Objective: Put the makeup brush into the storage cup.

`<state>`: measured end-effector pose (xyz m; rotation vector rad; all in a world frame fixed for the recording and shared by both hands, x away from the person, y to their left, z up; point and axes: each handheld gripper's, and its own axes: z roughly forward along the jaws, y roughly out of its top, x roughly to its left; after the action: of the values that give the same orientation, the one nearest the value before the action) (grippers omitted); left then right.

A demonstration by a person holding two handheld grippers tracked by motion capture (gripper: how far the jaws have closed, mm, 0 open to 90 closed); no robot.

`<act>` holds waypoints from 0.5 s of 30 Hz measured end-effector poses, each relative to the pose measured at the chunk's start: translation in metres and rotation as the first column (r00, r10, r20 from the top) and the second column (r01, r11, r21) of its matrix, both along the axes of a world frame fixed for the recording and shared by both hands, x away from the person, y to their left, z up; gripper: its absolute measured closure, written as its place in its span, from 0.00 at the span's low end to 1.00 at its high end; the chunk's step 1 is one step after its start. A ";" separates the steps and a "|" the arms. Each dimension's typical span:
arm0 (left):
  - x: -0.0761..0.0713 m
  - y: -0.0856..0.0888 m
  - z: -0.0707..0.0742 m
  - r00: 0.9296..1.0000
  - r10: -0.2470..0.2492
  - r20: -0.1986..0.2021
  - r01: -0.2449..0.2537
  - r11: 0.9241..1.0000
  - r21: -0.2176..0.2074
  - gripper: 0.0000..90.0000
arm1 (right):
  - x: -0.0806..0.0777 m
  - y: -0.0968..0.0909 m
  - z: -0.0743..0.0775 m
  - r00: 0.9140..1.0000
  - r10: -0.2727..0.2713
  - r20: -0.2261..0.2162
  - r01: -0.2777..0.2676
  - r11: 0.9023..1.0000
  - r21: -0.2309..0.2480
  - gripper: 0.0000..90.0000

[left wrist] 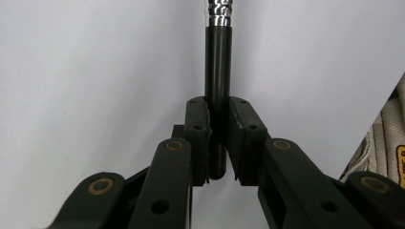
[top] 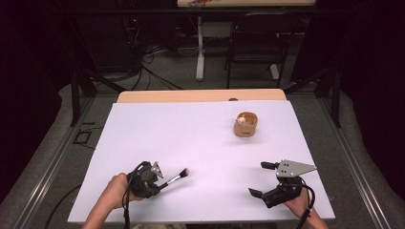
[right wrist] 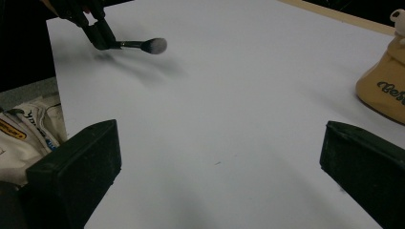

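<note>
Presently, items in descending size:

Desk [top: 200,143]: white sheet over a wooden top, wood edge showing at the far side. Bare across the middle.

Right gripper [top: 269,180]: near right, held low over the desk by the person's hand. Fingers [right wrist: 76,167] stand wide apart with nothing between them; they face across the sheet toward the far left.

Left gripper [top: 162,183]: near left, in the person's left hand. Fingers [left wrist: 196,136] clamped on the brush handle near its butt end, one pad each side.

Cup [top: 245,125]: tan container with dark lettering, far right of the sheet, well apart from both grippers. Something pale sits at its mouth; what it is cannot be told.

Brush [top: 177,177]: black handle, bright metal ferrule, soft dark head. Sticks out from the left fingers toward the right and slightly far, head raised off the desk to judge by its shadow in the right gripper view.

Step in hand, as judged: the brush is gripped and lifted, in carriage. The cup seems the likely destination.

Next move calls for: a long carry toward the far right, then tilting the brush so one end clears the cup's rim before release. The pale thing at the mouth may get in the way.
</note>
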<state>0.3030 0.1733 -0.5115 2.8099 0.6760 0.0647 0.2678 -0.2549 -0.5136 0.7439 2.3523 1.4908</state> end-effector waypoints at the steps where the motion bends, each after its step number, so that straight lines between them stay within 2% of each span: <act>1: 0.001 -0.002 0.001 1.000 -0.008 0.002 0.008 1.000 -0.002 0.88 | 0.000 0.000 0.000 1.000 0.000 0.000 0.000 1.000 -0.003 0.00; 15: 0.006 -0.026 0.002 0.996 -0.087 -0.001 0.087 0.996 -0.003 0.88 | 0.002 -0.001 -0.001 1.000 -0.005 -0.015 0.004 1.000 -0.026 0.00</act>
<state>0.3093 0.1468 -0.5092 2.8329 0.5533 0.0457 0.2695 -0.2561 -0.5143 0.7563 2.3752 1.4547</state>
